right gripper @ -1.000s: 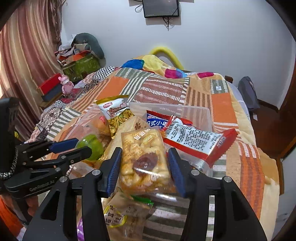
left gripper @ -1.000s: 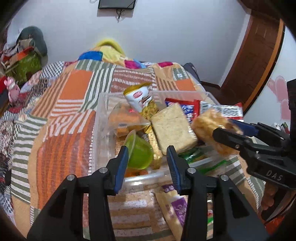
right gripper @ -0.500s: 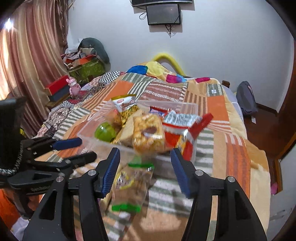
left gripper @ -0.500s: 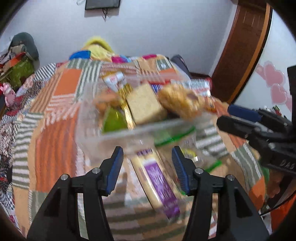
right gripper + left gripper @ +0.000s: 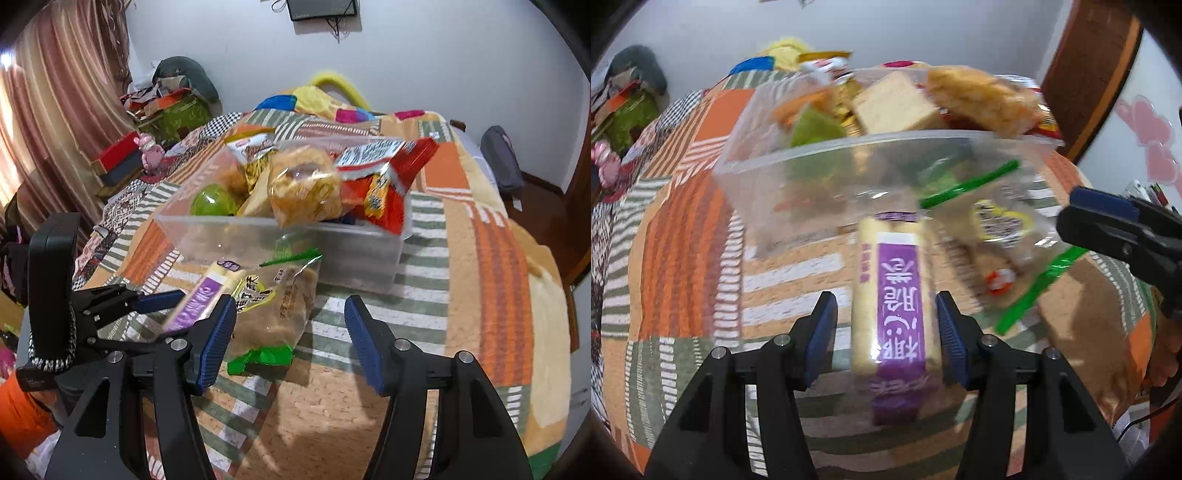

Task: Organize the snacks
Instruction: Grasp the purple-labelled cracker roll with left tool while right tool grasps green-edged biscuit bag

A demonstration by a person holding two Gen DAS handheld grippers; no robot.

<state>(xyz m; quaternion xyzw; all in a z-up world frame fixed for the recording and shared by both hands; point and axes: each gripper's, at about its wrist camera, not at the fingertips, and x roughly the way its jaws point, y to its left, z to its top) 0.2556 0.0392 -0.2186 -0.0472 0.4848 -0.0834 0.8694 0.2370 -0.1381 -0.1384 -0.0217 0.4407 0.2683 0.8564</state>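
A clear plastic bin (image 5: 849,147) (image 5: 258,223) on the quilt holds a green cup (image 5: 214,199), a puffed snack bag (image 5: 306,188) and red packets (image 5: 391,166). In front of the bin lie a cream pack with a purple label (image 5: 894,295) (image 5: 199,299) and a clear green-edged bag of brown snacks (image 5: 280,306) (image 5: 1001,236). My left gripper (image 5: 886,321) is open astride the purple pack, its pads just clear of it. My right gripper (image 5: 288,321) (image 5: 1071,208) is open above the green-edged bag's near end. Its jaws are opening and its pads touch nothing.
The patchwork quilt (image 5: 480,258) covers the whole bed. Boxes, bags and a pink toy (image 5: 149,151) crowd the far left by the curtain. A dark backpack (image 5: 502,162) sits on the floor at the right, near a wooden door (image 5: 1082,74).
Both grippers drew back from the bin and sank toward the quilt. The right one let go of the puffed snack bag, which now lies in the bin. Both jaws stand wider.
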